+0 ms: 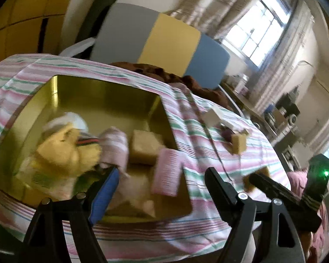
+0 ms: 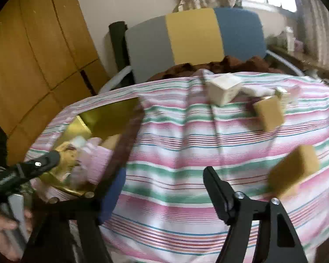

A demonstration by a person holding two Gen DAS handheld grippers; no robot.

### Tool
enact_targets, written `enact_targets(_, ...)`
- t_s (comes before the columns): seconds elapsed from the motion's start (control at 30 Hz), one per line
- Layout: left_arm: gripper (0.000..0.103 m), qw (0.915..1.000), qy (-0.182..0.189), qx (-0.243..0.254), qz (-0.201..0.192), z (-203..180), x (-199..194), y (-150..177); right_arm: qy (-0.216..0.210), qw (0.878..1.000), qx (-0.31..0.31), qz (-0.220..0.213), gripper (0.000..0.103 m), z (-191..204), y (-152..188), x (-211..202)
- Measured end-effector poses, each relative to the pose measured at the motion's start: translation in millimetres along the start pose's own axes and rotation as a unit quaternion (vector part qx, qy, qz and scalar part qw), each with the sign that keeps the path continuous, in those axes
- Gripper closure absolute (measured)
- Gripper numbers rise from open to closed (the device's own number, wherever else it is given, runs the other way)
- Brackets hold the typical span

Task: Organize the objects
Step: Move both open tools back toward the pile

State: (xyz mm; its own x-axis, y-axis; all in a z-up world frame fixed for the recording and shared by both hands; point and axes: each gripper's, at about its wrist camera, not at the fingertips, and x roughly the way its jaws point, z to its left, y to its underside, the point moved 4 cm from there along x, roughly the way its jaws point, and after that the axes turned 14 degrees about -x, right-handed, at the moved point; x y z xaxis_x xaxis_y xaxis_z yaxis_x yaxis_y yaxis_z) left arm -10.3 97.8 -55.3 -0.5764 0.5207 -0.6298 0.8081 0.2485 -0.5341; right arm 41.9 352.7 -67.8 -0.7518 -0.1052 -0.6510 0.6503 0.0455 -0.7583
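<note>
A gold tin (image 1: 103, 96) sits on the striped cloth (image 1: 186, 135) and holds a yellow plush toy (image 1: 63, 151), a tan block (image 1: 145, 146), a pink ribbed block (image 1: 167, 172) and pink cloth items. My left gripper (image 1: 162, 175) is open over the tin's near right corner, with nothing between its fingers. My right gripper (image 2: 164, 175) is open and empty above the cloth, right of the tin (image 2: 107, 114). Tan blocks (image 2: 294, 171) (image 2: 268, 112) and a white box (image 2: 222, 88) lie on the cloth. The right gripper's body also shows in the left wrist view at far right.
A grey, yellow and blue panel (image 2: 195, 37) stands behind the bed with brown fabric (image 2: 230, 64) in front of it. A wooden wardrobe (image 2: 33, 65) is at left. Windows and cluttered shelves (image 1: 285, 114) are at right. The views are motion-blurred.
</note>
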Motion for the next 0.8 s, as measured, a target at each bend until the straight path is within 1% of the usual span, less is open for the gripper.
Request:
enact_targets(0.13, 0.021, 0.9994, 0.015, 0.028, 0.011, -24, 4, 11, 0.042, 0.999, 0.025, -0.019, 0.031, -38, 11, -17)
enact_targets(0.23, 0.021, 0.9985, 0.030, 0.040, 0.023, -40, 9, 20, 0.067, 0.995, 0.064, -0.034, 0.031, -71, 18, -31)
enact_targets(0.3, 0.021, 0.9977, 0.037, 0.048, 0.032, -49, 12, 25, 0.085, 0.991, 0.099, -0.043, 0.031, -98, 26, -39)
enact_targets(0.43, 0.021, 0.9960, 0.046, 0.062, 0.045, -65, 18, 36, 0.113, 0.981, 0.155, -0.031, 0.031, -144, 42, -38)
enact_targets(0.5, 0.021, 0.9955, 0.048, 0.067, 0.048, -70, 20, 40, 0.108, 0.980, 0.165, -0.023, 0.030, -153, 46, -31)
enact_targets(0.53, 0.021, 0.9951, 0.048, 0.069, 0.052, -73, 21, 43, 0.098, 0.981, 0.166, -0.024, 0.030, -156, 46, -26)
enact_targets(0.6, 0.021, 0.9948, 0.049, 0.071, 0.054, -76, 22, 45, 0.071, 0.985, 0.157, -0.028, 0.030, -150, 42, -17)
enact_targets(0.63, 0.021, 0.9948, 0.047, 0.074, 0.052, -79, 21, 45, 0.048, 0.987, 0.148, -0.032, 0.030, -143, 37, -10)
enact_targets(0.67, 0.021, 0.9948, 0.046, 0.077, 0.049, -81, 20, 46, 0.022, 0.989, 0.137, -0.042, 0.030, -135, 32, -7)
enact_targets(0.73, 0.021, 0.9945, 0.048, 0.084, 0.041, -87, 16, 45, -0.017, 0.991, 0.117, -0.063, 0.030, -119, 20, -4)
enact_targets(0.8, 0.021, 0.9942, 0.046, 0.092, 0.032, -94, 12, 43, -0.028, 0.990, 0.114, -0.082, 0.030, -113, 13, -6)
